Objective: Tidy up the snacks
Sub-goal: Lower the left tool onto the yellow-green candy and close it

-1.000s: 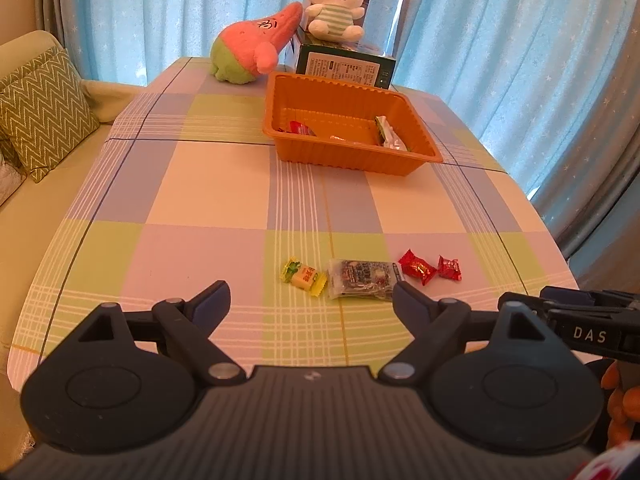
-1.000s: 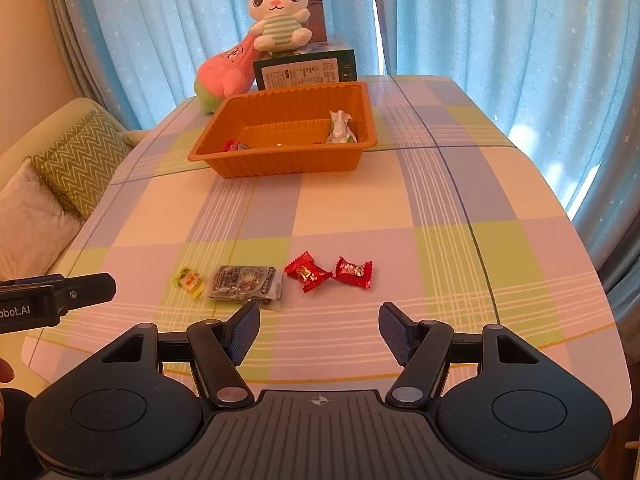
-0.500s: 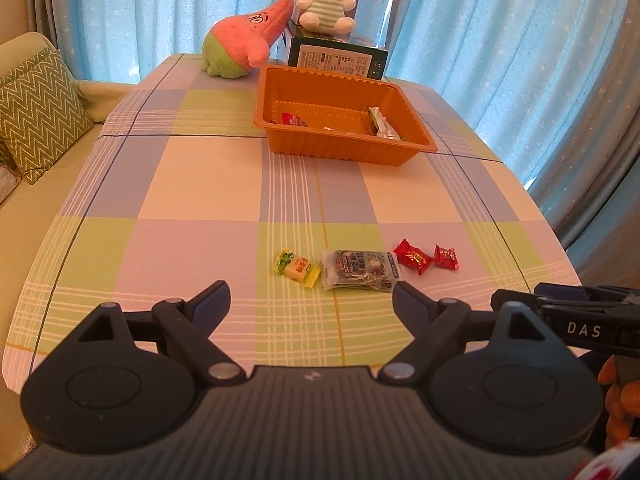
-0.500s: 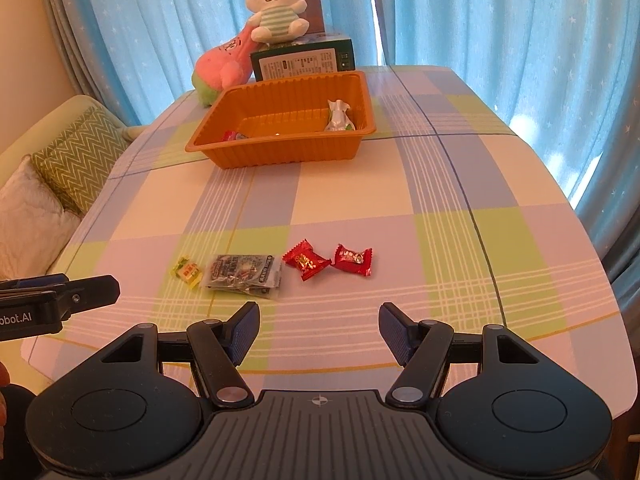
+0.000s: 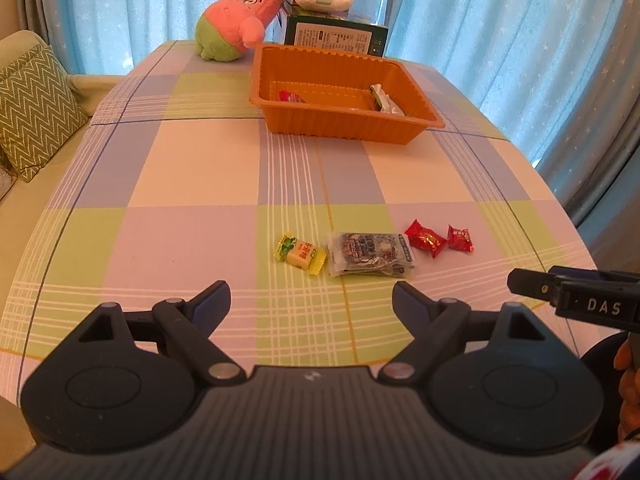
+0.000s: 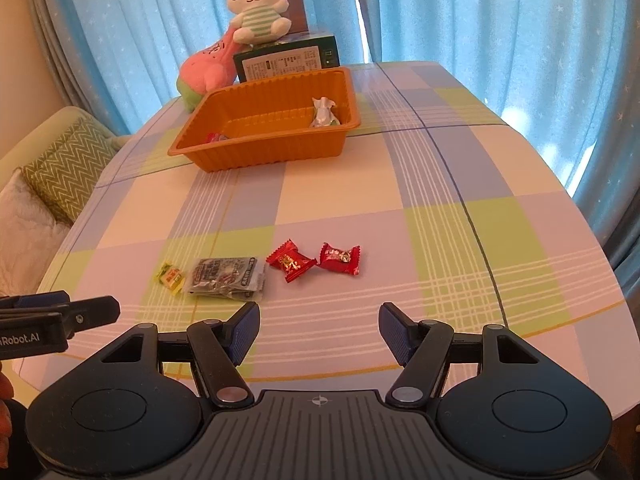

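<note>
- Container: an orange tray (image 5: 344, 120) with ribbed walls stands on the far half of the table (image 5: 192, 184), which is covered with a checked cloth.
- Tray contents: a silver-and-green wrapped snack (image 6: 324, 114) lies against the tray's right wall; a red-wrapped piece (image 5: 291, 97) lies near its left corner, partly hidden by the front wall.
- Behind the tray: a dark green box (image 5: 336, 36) stands just beyond the far rim, with a white plush rabbit (image 6: 258, 8) seated on top. A pink-and-green plush (image 5: 236, 26) lies beside the box.
- Loose snacks: four pieces lie in a row on the near half of the table, well apart from the tray. In order from the left: a yellow candy (image 5: 300, 254), a grey flat packet (image 5: 370, 254), a red candy (image 6: 290, 264) and a second red candy (image 6: 340, 258). The packet lies just beside the yellow candy and the first red candy.
- Left gripper (image 5: 310, 300): jaws spread wide, nothing between the pads, no contact; it hovers short of the yellow candy and the packet.
- Right gripper (image 6: 318, 326): jaws apart, less widely, empty, no contact; it hovers short of the two red candies.
- Clearance: bare cloth lies between the candy row and the tray. The near table edge runs close below both grippers. Blue curtains (image 6: 500, 12) hang behind and to the right; a sofa with a zigzag cushion (image 5: 34, 108) adjoins the left edge.
</note>
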### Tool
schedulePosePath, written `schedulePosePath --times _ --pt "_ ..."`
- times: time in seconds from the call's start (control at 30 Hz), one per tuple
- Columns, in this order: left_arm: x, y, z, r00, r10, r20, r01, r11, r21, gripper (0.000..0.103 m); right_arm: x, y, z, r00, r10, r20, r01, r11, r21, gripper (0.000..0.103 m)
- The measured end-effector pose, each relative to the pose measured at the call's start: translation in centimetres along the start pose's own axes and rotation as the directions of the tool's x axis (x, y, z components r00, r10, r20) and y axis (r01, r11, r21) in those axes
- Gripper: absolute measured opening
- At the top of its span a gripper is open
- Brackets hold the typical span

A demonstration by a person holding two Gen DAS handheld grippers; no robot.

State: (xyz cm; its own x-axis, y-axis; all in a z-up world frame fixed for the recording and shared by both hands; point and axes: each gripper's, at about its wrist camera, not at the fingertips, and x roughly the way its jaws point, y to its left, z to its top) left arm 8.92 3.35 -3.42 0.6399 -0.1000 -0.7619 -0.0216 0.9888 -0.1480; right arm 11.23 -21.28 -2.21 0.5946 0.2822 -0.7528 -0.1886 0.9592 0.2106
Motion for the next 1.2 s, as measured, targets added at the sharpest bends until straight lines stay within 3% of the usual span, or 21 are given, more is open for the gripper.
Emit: schedulePosePath --times 0.6,0.77,0.93,1.2 --pt "7.1 2.1 1.4 0.998 0.02 -0.062 -0.016 0.998 0.066 0.07 5.2 -1.2 0.4 0.999 -0.007 -0.035 0.008 1.0 0.011 0.066" --pt "8.5 2.2 1.8 0.998 -0.001 -0.067 0.008 0.995 0.101 0.06 6.4 -0.8 0.4 0.999 0.007 -0.048 -0.006 1.0 0.006 0.066" --pt "9.6 1.5 2.1 0.997 -0.028 -0.076 0.04 0.985 0.165 0.059 7.1 -0.3 0.3 0.998 0.015 -0.056 -0.015 1.0 -0.002 0.066" --pt "11.1 0.5 2.3 0.996 -0.034 -0.087 0.056 0.964 0.261 0.04 7.6 0.2 0.2 0.998 0.024 -0.057 -0.025 1.0 -0.018 0.066"
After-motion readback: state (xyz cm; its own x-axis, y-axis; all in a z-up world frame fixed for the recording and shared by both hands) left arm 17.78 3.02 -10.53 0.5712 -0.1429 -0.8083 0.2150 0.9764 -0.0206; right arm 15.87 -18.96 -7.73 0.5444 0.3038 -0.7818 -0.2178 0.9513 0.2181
